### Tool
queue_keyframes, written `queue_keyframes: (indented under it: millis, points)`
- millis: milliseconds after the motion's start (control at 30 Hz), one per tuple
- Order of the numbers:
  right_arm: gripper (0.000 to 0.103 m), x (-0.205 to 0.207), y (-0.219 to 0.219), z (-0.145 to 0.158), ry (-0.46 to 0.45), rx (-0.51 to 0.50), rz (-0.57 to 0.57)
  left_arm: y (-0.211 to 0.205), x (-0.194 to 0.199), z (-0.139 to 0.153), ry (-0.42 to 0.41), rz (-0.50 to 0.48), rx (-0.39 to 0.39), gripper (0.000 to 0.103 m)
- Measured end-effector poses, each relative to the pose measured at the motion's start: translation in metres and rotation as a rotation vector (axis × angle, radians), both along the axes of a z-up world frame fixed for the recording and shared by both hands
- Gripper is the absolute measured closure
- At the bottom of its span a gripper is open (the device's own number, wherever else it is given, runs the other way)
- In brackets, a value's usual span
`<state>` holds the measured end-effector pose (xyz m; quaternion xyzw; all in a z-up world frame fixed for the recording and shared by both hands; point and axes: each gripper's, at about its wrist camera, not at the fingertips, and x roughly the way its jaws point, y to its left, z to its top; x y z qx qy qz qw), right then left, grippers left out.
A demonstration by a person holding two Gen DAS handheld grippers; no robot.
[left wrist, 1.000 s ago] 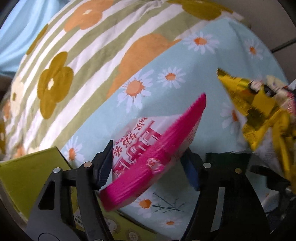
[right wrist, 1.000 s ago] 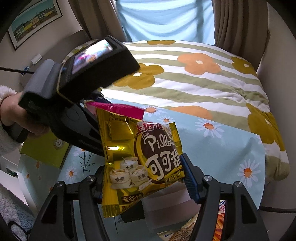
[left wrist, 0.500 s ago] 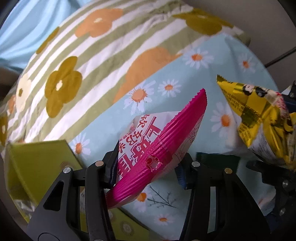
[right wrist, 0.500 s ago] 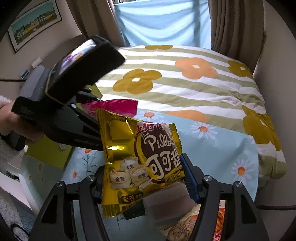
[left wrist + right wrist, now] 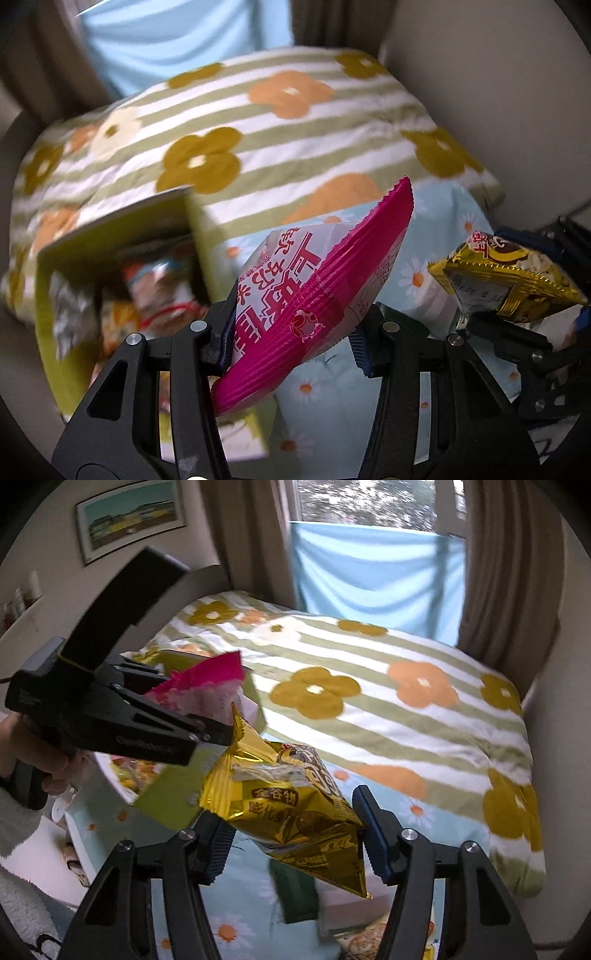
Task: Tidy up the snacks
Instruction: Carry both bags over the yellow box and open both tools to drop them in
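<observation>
The left gripper [image 5: 291, 339] is clamped on a pink snack bag [image 5: 314, 314]. A moment ago its jaws were wider and it hung low over the daisy cloth [image 5: 436, 236]. Now it has come up, and the green box [image 5: 110, 229] shows on the left, near the left edge of the bed, with other snacks inside.

The right gripper [image 5: 291, 834] holds a gold snack bag [image 5: 291, 805]. Its jaws are closing on the bag, which has tipped over and crumpled since a moment ago.

Farther back lies the striped flower blanket [image 5: 369, 709].

Both bags are up in the air now. I think they go into the green box next.
</observation>
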<state>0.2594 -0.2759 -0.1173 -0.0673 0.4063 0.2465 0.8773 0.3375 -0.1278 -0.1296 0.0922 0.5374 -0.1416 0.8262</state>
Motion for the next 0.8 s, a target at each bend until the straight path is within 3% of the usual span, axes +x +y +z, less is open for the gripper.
queue_keyframes:
  millis: [333,533,700,733,767,800]
  points:
    - [0.047,-0.002,0.084,0.046,-0.094,0.045,0.063,0.134,-0.022,0.041,-0.087,0.193,-0.049,0.057]
    - [0.047,0.005,0.142,0.046,-0.076,0.059,0.038,0.195,-0.017,0.039,-0.076,0.211,-0.039,0.057]
    - [0.047,0.016,0.183,0.037,-0.045,0.066,-0.025,0.228,-0.005,0.021,-0.049,0.182,-0.049,0.055]
    - [0.047,0.019,0.187,0.035,-0.039,0.067,-0.038,0.231,-0.002,0.016,-0.047,0.172,-0.05,0.053]
    - [0.047,0.022,0.192,0.032,-0.03,0.065,-0.055,0.235,0.0,0.011,-0.044,0.155,-0.058,0.04]
    - [0.047,0.024,0.195,0.029,-0.025,0.064,-0.069,0.235,0.002,0.008,-0.043,0.145,-0.065,0.013]
